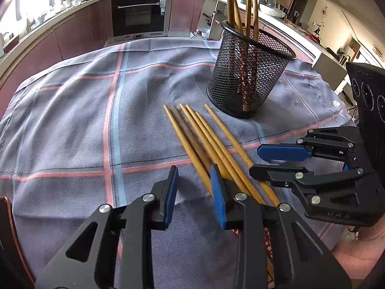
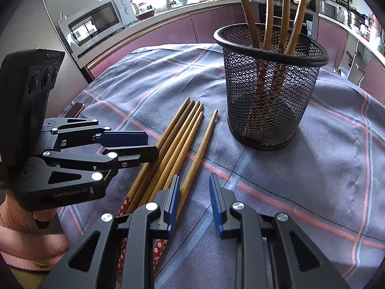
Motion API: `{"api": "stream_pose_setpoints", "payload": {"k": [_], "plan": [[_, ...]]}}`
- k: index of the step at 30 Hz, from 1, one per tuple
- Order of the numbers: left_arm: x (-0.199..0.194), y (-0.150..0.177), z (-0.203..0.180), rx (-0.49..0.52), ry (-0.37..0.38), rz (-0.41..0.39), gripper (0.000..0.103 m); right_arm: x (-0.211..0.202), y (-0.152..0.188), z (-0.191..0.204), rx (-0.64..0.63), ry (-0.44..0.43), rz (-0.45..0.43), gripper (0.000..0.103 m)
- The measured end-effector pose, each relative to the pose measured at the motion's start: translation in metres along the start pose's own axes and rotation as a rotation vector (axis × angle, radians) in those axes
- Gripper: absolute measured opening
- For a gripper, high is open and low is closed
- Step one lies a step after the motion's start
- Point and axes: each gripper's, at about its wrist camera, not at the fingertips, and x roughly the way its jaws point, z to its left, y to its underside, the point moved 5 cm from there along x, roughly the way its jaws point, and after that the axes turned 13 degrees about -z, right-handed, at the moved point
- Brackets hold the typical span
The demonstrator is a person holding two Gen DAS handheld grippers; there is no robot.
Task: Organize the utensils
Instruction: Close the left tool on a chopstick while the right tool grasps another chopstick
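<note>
Left wrist view: the left tool (image 1: 195, 178) stands open and empty above a worktop under a grey checked cloth (image 1: 72, 120), where loose chopsticks (image 1: 202, 134) lie side by side just before a black mesh holder (image 1: 247, 79) containing upright chopsticks, with the right tool (image 1: 255, 160) open beside them and an oven (image 1: 138, 14) set in maroon kitchen cabinets behind. Right wrist view: the right tool (image 2: 195, 180) is open and empty over the near chopstick (image 2: 204, 139), the holder (image 2: 267, 91) stands just beyond, the left tool (image 2: 150, 144) reaches in open, and a microwave (image 2: 96, 21) sits on the far counter.
</note>
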Motion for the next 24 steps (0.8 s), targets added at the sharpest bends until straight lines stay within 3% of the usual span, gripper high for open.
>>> {"api": "stream_pose_setpoints", "payload": {"k": [16,24], "plan": [[0.010,-0.006,0.010,-0.014,-0.008,0.026,0.024,0.010,-0.009,0.000,-0.021,0.014,0.007,0.023],[0.007,-0.003,0.009,-0.021,-0.014,0.025,0.013,0.011,-0.012,-0.004,-0.016,0.020,0.007,0.010]]}}
